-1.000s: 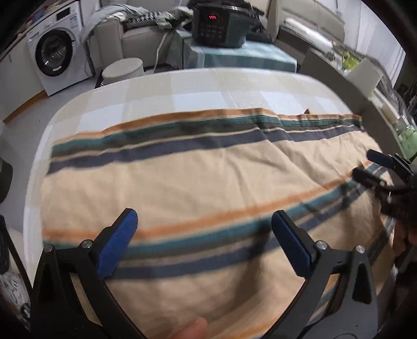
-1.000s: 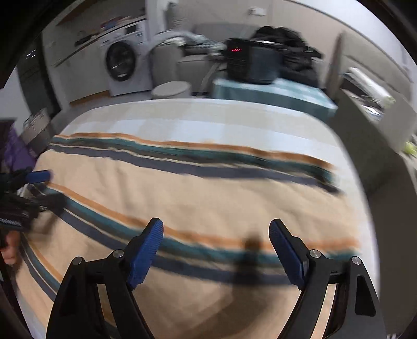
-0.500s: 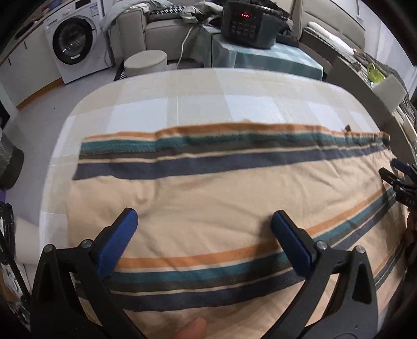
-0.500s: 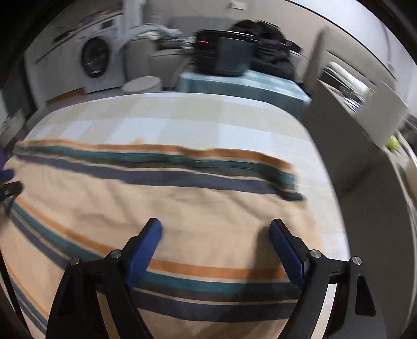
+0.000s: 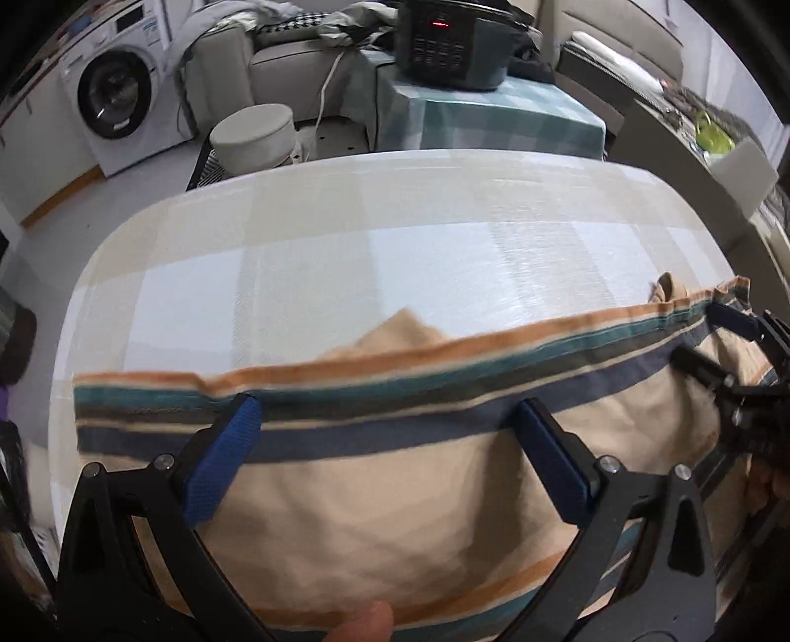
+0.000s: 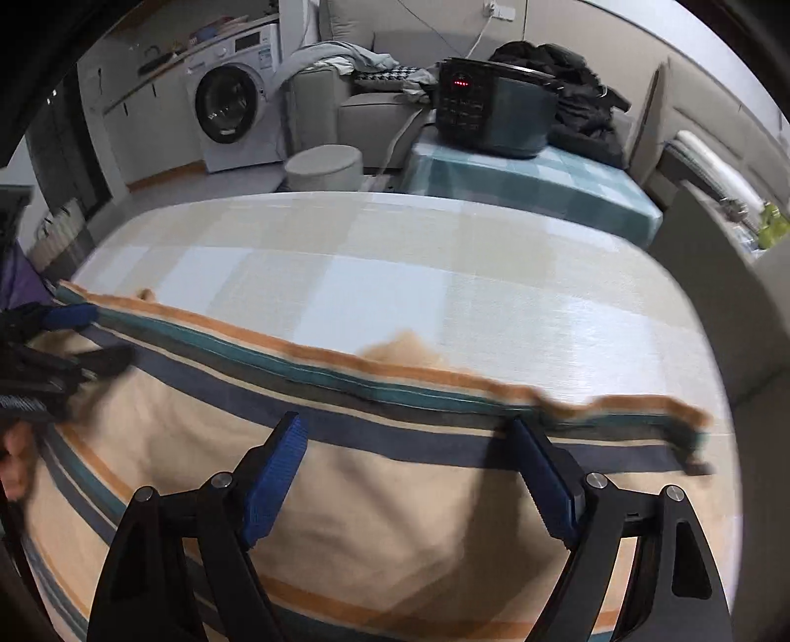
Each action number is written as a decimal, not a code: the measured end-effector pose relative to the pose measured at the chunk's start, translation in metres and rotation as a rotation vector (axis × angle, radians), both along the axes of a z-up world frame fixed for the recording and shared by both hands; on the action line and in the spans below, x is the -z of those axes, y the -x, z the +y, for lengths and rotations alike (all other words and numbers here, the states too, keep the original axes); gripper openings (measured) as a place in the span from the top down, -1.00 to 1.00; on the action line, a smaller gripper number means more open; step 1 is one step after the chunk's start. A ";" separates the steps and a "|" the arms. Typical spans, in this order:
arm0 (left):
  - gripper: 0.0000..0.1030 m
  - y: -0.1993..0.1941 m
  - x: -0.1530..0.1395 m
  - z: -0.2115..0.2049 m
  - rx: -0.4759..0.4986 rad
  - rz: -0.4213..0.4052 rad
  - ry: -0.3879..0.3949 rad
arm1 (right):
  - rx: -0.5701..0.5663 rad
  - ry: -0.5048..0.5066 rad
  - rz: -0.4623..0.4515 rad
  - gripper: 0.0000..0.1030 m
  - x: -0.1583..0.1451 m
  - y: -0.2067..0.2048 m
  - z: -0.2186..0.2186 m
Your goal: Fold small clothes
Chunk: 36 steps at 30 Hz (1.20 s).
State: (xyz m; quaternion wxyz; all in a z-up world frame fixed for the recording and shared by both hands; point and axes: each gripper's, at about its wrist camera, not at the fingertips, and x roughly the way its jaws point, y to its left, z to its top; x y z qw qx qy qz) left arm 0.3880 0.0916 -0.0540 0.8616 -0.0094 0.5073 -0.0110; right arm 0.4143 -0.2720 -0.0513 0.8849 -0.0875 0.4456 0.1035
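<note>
A beige cloth [image 5: 395,494] [image 6: 395,499] with orange, teal and navy stripes lies flat on the checked table [image 5: 395,237] [image 6: 395,276]. My left gripper [image 5: 386,402] is open just above it, fingertips over the navy stripe near the far hem. My right gripper [image 6: 405,422] is open too, at the same stripe further right. Nothing sits between either pair of fingers. Each gripper shows at the other view's edge: the right gripper [image 5: 711,336], the left gripper [image 6: 94,336]. A beige flap [image 5: 400,328] [image 6: 405,345] pokes out past the far hem.
Beyond the table stand a washing machine [image 5: 118,94], a round stool [image 5: 252,133] and a side table [image 5: 493,118] bearing a black appliance [image 5: 454,39]. Behind them a sofa [image 6: 375,113] holds piled clothes. A thumb [image 5: 365,622] shows at the bottom edge.
Both grippers have moved forward over the cloth, from its middle to the far striped hem. A beige flap now shows beyond that hem. Both stayed open.
</note>
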 end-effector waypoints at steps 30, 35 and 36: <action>-0.98 0.053 -0.005 0.132 -0.241 -0.012 -0.002 | 0.251 -0.177 0.041 0.36 -0.004 -0.025 -0.158; -0.98 0.036 0.001 0.147 -0.299 -0.031 0.004 | 0.263 -0.181 0.016 0.80 -0.007 -0.039 -0.163; -0.98 0.032 0.003 0.152 -0.318 -0.026 -0.003 | 0.278 -0.157 0.009 0.79 -0.006 -0.040 -0.163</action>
